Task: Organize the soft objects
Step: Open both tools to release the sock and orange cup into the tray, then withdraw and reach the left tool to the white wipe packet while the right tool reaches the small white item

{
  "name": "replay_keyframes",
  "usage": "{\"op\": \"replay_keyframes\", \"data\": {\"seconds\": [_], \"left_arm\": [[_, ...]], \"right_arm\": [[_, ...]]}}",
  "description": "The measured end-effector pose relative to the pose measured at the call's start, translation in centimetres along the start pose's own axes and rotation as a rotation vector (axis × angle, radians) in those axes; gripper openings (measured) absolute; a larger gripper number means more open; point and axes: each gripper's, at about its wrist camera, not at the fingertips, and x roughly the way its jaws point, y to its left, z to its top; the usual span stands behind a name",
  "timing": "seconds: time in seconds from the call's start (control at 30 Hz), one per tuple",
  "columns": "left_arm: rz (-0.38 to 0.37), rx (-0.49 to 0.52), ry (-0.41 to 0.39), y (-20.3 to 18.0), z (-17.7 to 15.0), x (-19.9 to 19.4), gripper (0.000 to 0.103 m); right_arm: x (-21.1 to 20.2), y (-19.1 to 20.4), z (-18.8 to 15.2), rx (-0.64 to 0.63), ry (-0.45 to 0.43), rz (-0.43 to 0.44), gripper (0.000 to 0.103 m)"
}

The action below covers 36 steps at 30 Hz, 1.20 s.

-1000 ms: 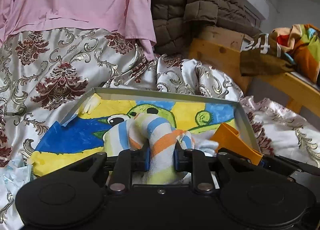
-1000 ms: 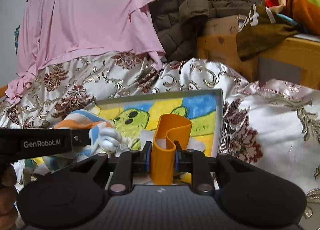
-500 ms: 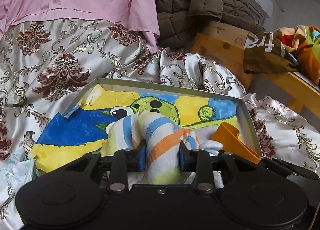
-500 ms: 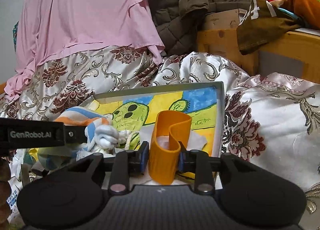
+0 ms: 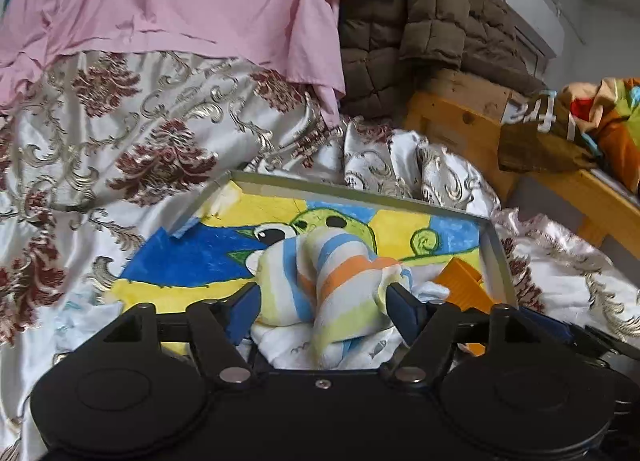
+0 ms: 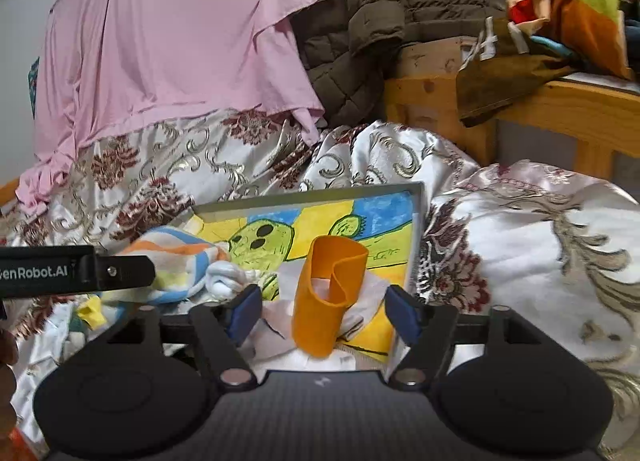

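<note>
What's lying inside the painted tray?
Inside the tray: a striped sock roll, an orange rolled band and white cloth under both. The cartoon painting is partly covered.

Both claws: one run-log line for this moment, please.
left claw open, just released striped sock | right claw open, just released orange cloth roll | both in tray

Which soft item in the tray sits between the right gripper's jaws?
The orange rolled cloth, curled upright near the tray's right wall. The right gripper, just opened, no longer presses it. The striped sock lies to its left.
</note>
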Motion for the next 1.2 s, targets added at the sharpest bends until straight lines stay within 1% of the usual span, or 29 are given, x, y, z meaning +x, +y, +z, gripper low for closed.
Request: {"op": "replay_keyframes", "data": {"seconds": [0.03, 0.1, 0.17, 0.23, 0.33, 0.43, 0.53, 0.7, 0.83, 0.93, 1.1, 1.2], "left_arm": [[0.001, -0.007, -0.008, 0.0, 0.0, -0.5, 0.077], [0.001, -0.014, -0.028, 0.0, 0.1, -1.9, 0.080], [0.003, -0.016, -0.048, 0.0, 0.1, -3.4, 0.082], [0.008, -0.011, -0.063, 0.0, 0.0, -4.9, 0.085], [0.013, -0.021, -0.084, 0.3, -0.3, -7.3, 0.091], [0.019, -0.018, -0.100, 0.7, -0.8, -9.9, 0.092], [0.034, -0.018, -0.113, 1.2, -1.4, -12.3, 0.096], [0.059, -0.030, -0.131, 2.1, -2.3, -15.7, 0.098], [0.062, -0.041, -0.133, 3.1, -3.0, -17.7, 0.098], [0.070, -0.048, -0.138, 3.9, -3.7, -19.3, 0.099], [0.079, -0.070, -0.153, 5.5, -4.8, -21.9, 0.099], [0.082, -0.081, -0.160, 6.2, -5.3, -23.3, 0.101]], "right_arm": [[-0.6, -0.1, 0.1, 0.004, -0.004, -0.001, 0.080], [-1.7, -0.1, 0.3, 0.004, -0.015, 0.000, 0.084], [-3.0, 0.0, 0.5, 0.003, -0.031, 0.014, 0.087], [-4.4, 0.2, 0.7, 0.008, -0.045, 0.030, 0.092], [-6.4, 0.6, 0.8, 0.004, -0.059, 0.039, 0.095], [-8.5, 1.0, 0.8, 0.015, -0.077, 0.041, 0.098], [-10.5, 1.4, 0.6, 0.021, -0.090, 0.044, 0.100], [-13.8, 2.8, 0.0, 0.009, -0.116, 0.045, 0.103], [-16.1, 4.1, -0.7, -0.007, -0.136, 0.044, 0.103], [-17.3, 5.2, -1.5, -0.024, -0.135, 0.026, 0.103], [-18.8, 6.7, -2.4, -0.041, -0.135, 0.021, 0.103], [-19.8, 7.6, -3.0, -0.046, -0.141, 0.026, 0.103]]}}
